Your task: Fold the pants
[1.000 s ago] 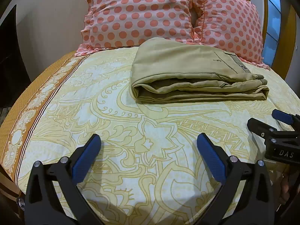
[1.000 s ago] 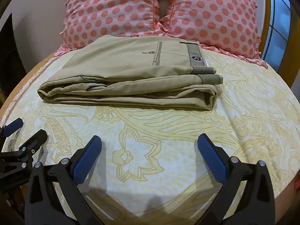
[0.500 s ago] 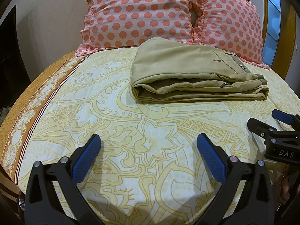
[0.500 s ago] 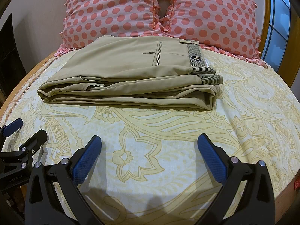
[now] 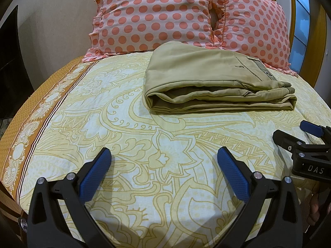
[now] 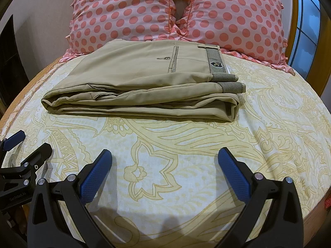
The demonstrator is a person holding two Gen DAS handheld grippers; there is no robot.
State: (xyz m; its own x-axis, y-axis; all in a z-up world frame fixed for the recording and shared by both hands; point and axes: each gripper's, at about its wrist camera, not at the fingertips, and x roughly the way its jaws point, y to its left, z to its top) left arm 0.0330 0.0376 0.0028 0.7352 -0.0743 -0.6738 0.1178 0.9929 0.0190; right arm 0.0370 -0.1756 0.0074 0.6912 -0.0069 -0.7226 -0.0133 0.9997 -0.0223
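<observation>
The khaki pants (image 5: 209, 80) lie folded in a flat rectangular stack on the bed, in front of the pillows; in the right wrist view (image 6: 144, 82) the waistband and back pocket face up at the right. My left gripper (image 5: 164, 165) is open and empty, low over the sheet, well short of the pants. My right gripper (image 6: 165, 165) is open and empty too, also short of the pants. Each gripper shows at the edge of the other's view: the right one (image 5: 298, 134), the left one (image 6: 26, 144).
Two pink polka-dot pillows (image 6: 165, 10) stand against the wall behind the pants. The yellow patterned sheet (image 5: 124, 124) covers the bed, with an orange border (image 5: 41, 103) along the left edge. A wooden frame and window (image 6: 306, 31) are at the right.
</observation>
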